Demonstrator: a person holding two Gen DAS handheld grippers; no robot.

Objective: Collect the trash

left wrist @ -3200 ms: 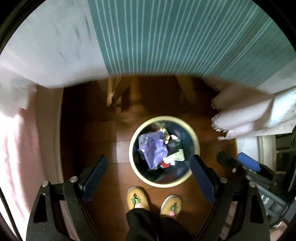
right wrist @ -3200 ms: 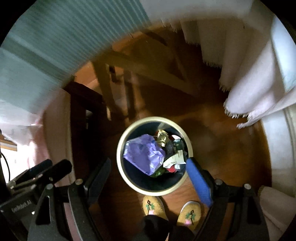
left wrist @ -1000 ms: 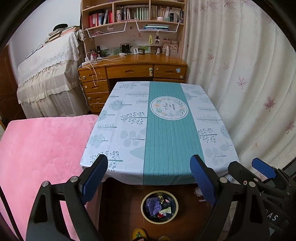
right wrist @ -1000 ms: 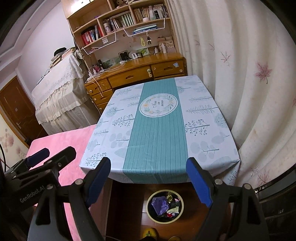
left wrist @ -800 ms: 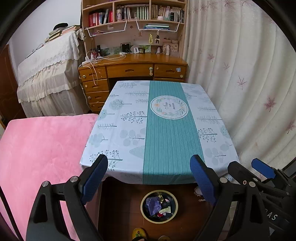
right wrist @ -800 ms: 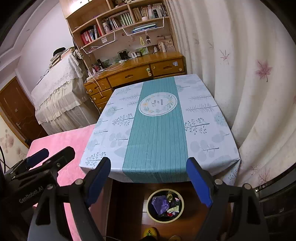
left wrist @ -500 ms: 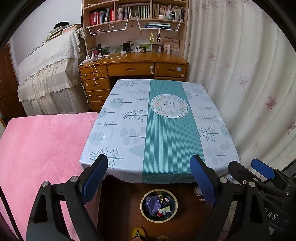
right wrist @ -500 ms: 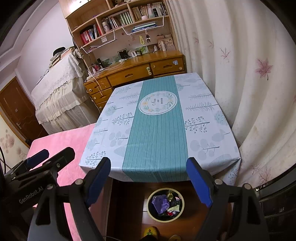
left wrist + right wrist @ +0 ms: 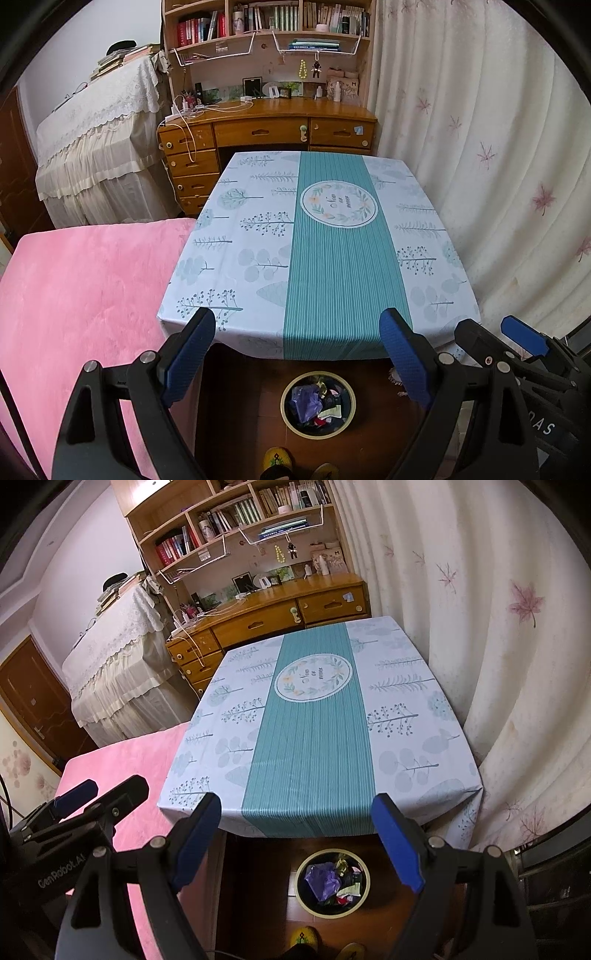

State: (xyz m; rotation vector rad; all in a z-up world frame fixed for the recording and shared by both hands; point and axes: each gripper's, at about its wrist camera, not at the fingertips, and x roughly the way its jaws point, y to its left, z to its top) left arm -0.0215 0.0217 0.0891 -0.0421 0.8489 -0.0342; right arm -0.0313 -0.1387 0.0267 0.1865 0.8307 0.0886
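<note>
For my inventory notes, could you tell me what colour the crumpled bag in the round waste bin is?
Purple crumpled plastic bag; clearest in the right wrist view.

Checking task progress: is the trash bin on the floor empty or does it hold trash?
Holds trash: the bin stands upright with a purple bag and mixed wrappers inside.

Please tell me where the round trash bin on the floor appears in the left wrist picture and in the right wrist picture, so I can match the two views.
Left wrist view: the trash bin sits at bottom centre, on the wooden floor below the near table edge, between the open blue fingers.
Right wrist view: the trash bin is at bottom, slightly right of centre, again below the table edge.
Shared landmark: the teal striped runner on the tablecloth ends just above the bin.
</note>
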